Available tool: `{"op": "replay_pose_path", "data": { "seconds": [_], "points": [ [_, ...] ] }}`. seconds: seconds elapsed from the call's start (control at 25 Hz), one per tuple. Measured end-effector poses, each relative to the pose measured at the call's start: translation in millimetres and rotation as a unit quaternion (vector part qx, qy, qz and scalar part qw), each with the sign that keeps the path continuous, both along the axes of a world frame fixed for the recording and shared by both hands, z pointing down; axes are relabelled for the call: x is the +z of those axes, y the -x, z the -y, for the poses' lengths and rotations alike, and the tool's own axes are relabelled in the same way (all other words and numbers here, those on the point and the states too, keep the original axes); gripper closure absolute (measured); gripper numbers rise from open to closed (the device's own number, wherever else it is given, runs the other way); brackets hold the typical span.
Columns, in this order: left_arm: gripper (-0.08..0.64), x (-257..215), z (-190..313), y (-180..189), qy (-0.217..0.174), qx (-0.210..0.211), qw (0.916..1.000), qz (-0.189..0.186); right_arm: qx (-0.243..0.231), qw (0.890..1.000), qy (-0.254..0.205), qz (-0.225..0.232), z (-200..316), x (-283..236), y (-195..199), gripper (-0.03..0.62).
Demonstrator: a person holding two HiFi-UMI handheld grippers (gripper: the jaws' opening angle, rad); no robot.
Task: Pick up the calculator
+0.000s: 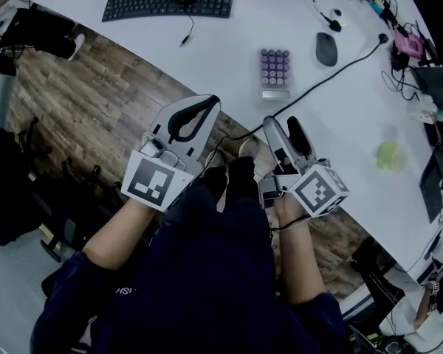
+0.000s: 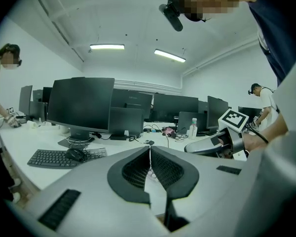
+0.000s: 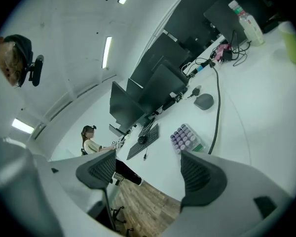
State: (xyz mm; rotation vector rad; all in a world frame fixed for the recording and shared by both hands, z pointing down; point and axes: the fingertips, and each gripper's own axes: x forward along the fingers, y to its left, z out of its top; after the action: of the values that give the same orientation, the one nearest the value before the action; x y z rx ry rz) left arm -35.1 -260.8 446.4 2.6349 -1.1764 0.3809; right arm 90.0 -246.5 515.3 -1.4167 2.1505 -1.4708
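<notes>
The calculator (image 1: pixel 275 72), pale with rows of purple keys, lies on the white desk (image 1: pixel 229 57) a little ahead of both grippers. In the right gripper view the calculator (image 3: pixel 186 137) shows beyond and just above the right jaw. My right gripper (image 1: pixel 282 124) hovers at the desk's near edge, open, with nothing between its fingers (image 3: pixel 155 169). My left gripper (image 1: pixel 207 105) is over the floor just short of the desk edge, to the left of the calculator. Its jaws (image 2: pixel 149 151) meet at the tips, shut and empty.
A black keyboard (image 1: pixel 170 0) lies at the far side, and a dark mouse (image 1: pixel 325 49) right of the calculator. A black cable (image 1: pixel 332 76) runs from the near edge toward the back right. Clutter and a green object (image 1: pixel 387 155) sit at right. Monitors (image 2: pixel 81 102) line the desk.
</notes>
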Motion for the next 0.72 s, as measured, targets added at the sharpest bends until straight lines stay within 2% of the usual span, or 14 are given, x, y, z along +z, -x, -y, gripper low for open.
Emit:
{"op": "replay_pose_path", "data": {
  "seconds": [0.4,0.72],
  "points": [
    [0.528,29,7,-10,0.026,-0.008,0.9996,0.012,-0.008,0.997,0.048,0.054,9,42,4,0.195],
    [0.528,45,12,-14,0.044,-0.015,0.9988,0.017,-0.018,0.993,0.043,0.109,26,54,10,0.204]
  ]
}}
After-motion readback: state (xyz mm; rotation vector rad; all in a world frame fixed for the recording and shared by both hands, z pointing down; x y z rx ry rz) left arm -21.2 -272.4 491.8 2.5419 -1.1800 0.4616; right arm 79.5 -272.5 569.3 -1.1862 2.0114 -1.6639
